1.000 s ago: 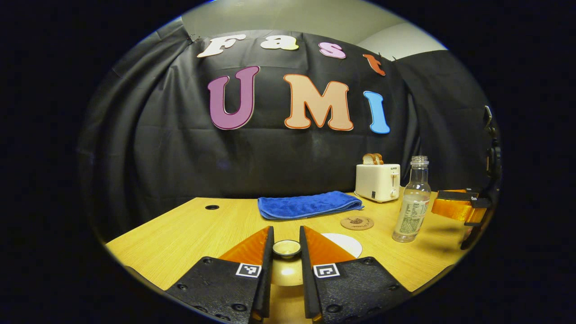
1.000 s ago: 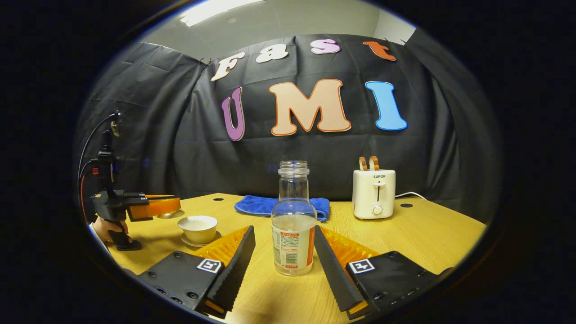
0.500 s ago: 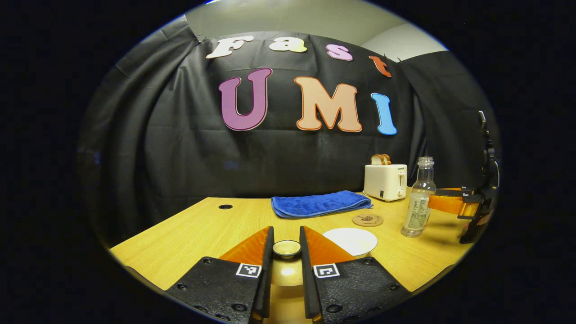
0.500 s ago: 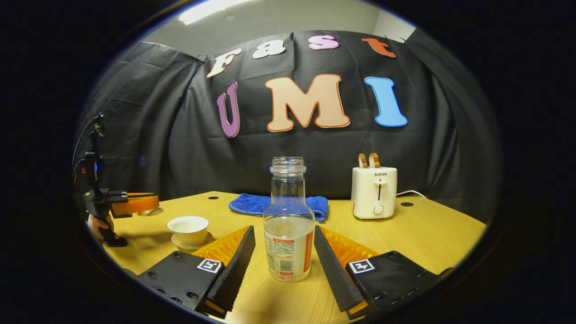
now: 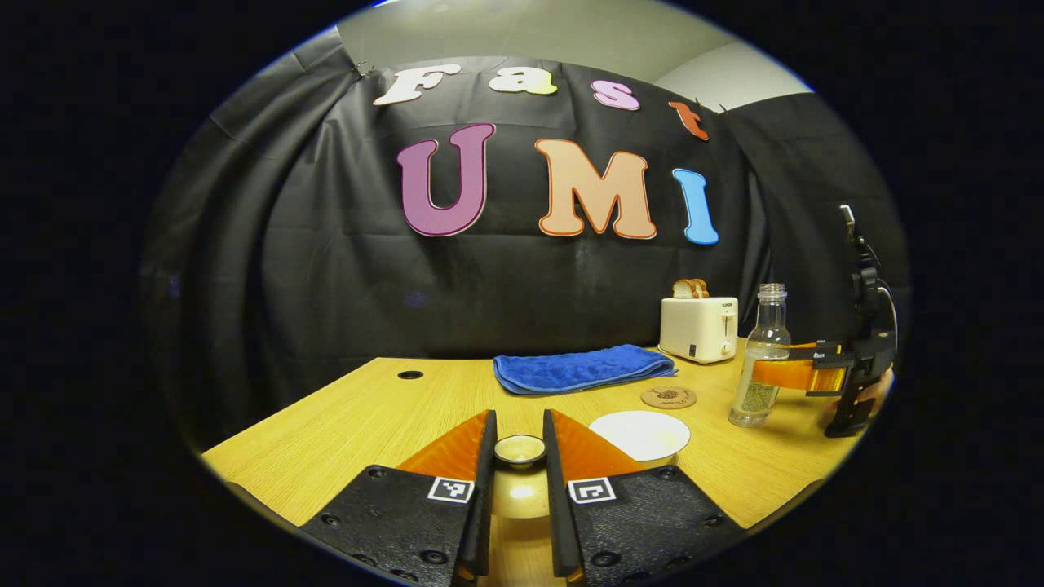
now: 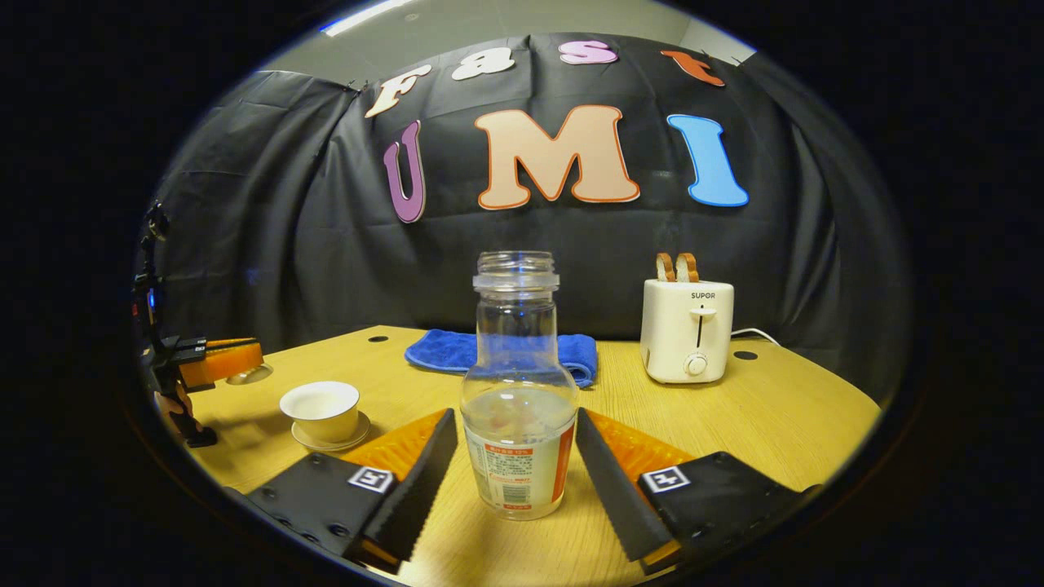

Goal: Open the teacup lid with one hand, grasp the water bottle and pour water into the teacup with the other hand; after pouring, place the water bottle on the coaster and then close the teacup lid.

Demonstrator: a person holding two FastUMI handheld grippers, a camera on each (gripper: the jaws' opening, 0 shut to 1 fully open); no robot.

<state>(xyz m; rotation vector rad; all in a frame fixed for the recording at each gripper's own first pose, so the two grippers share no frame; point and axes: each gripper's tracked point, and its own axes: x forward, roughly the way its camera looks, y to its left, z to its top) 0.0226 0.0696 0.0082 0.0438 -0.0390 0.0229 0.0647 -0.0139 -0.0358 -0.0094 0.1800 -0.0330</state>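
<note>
In the left gripper view, the left gripper [image 5: 519, 456] is narrowed on the knob of the teacup lid [image 5: 519, 450], one finger pressed to each side, holding it above the wooden table [image 5: 342, 424]. The open teacup [image 5: 639, 434] sits just to the right below. Beyond it lie a round coaster [image 5: 668, 398], a folded blue towel [image 5: 581, 368] and a white toaster [image 5: 698, 329]. Farther right, the water bottle [image 5: 760, 359] stands upright with the right gripper [image 5: 775, 374] at its side.

In the right gripper view, the right gripper [image 6: 515, 456] is spread wide, its fingers flanking the capless, partly filled water bottle [image 6: 517, 391]; whether they touch it, I cannot tell. The teacup [image 6: 320, 409] rests on its saucer [image 6: 356, 427] to the left. The left gripper [image 6: 224, 362] hovers beyond it, a hand [image 6: 169, 402] gripping its handle.
</note>
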